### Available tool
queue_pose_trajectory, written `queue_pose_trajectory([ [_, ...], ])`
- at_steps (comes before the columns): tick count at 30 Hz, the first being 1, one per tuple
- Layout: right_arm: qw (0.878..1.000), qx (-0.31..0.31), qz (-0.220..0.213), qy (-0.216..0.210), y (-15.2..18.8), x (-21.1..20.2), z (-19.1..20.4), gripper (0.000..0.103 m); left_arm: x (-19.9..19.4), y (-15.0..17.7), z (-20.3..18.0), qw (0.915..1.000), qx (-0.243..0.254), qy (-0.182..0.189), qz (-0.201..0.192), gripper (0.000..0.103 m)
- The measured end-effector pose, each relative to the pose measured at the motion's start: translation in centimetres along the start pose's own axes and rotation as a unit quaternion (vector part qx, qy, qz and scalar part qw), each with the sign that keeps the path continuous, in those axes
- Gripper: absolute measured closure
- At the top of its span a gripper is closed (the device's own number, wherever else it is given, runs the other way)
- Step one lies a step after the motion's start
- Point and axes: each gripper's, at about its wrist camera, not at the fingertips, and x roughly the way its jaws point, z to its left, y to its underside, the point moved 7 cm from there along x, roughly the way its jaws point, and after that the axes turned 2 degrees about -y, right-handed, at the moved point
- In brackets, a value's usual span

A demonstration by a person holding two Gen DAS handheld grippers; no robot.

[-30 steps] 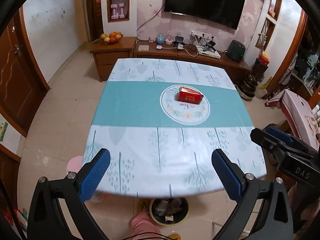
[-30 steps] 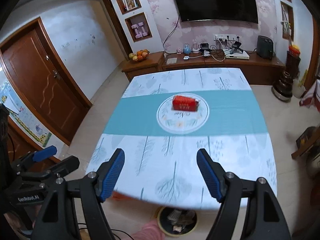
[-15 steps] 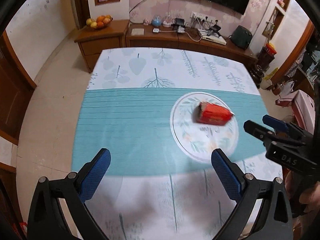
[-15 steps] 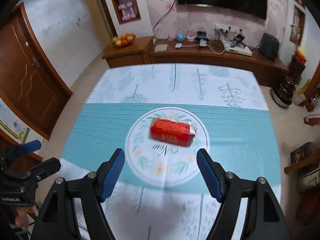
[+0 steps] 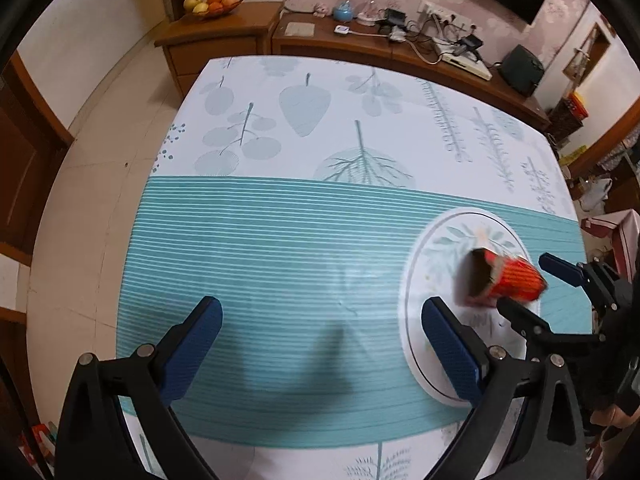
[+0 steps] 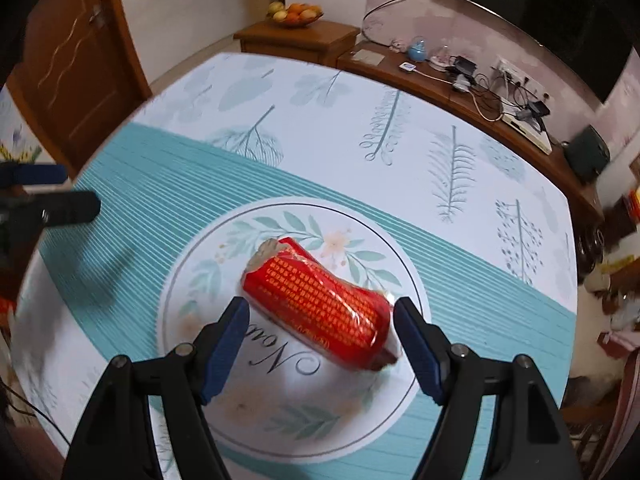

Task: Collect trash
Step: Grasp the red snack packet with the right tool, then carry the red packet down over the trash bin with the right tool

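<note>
A crumpled red packet with gold print (image 6: 320, 304) lies on the white round medallion of the tablecloth (image 6: 200, 256). My right gripper (image 6: 320, 324) is open, its blue fingers on either side of the packet's near end, close to it. In the left wrist view the packet (image 5: 504, 280) shows at the right with the right gripper's fingers around it. My left gripper (image 5: 320, 328) is open and empty over the teal striped band, to the left of the packet.
The table (image 5: 360, 128) has a white and teal leaf-print cloth. Behind it stands a long wooden cabinet (image 5: 400, 48) with cables, small devices and a fruit bowl (image 5: 212, 2). A wooden door (image 6: 76, 64) is at the left.
Both grippers have moved forward and down over the table. The right gripper has come up to the red packet and now straddles it; the left has drifted left of it.
</note>
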Motion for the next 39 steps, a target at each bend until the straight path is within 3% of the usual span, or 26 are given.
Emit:
queue_pose_trajectory([
  [8, 0.999, 0.012, 0.044, -0.004, 0.0, 3.0, -0.4, 0.031, 0.6, 0.0, 0.2, 1.0, -0.001, 0.002, 0.007, 0.004],
  [11, 0.997, 0.035, 0.061, -0.019, 0.3, 3.7, -0.2, 0.051, 0.6, 0.4, 0.0, 1.0, 0.007, 0.002, 0.006, 0.004],
  [19, 0.99, 0.123, 0.065, -0.029, 0.9, 3.3, -0.1, 0.052, -0.2, 2.1, -0.9, 0.9996, 0.027, -0.001, 0.005, 0.004],
  [25, 0.98, 0.188, 0.066, -0.033, 2.3, 2.1, 0.0, 0.056, -1.9, 3.8, -1.6, 0.9994, 0.035, -0.004, -0.003, 0.004],
  [32, 0.955, 0.283, 0.051, -0.073, 5.6, -0.9, -0.3, 0.06, -5.2, 6.6, -2.5, 0.9989, 0.042, -0.007, -0.019, 0.004],
  [39, 0.942, 0.317, 0.018, -0.107, 9.6, -5.6, 1.3, 0.062, -10.1, 11.6, -4.1, 0.9971, 0.058, -0.018, -0.047, 0.004],
])
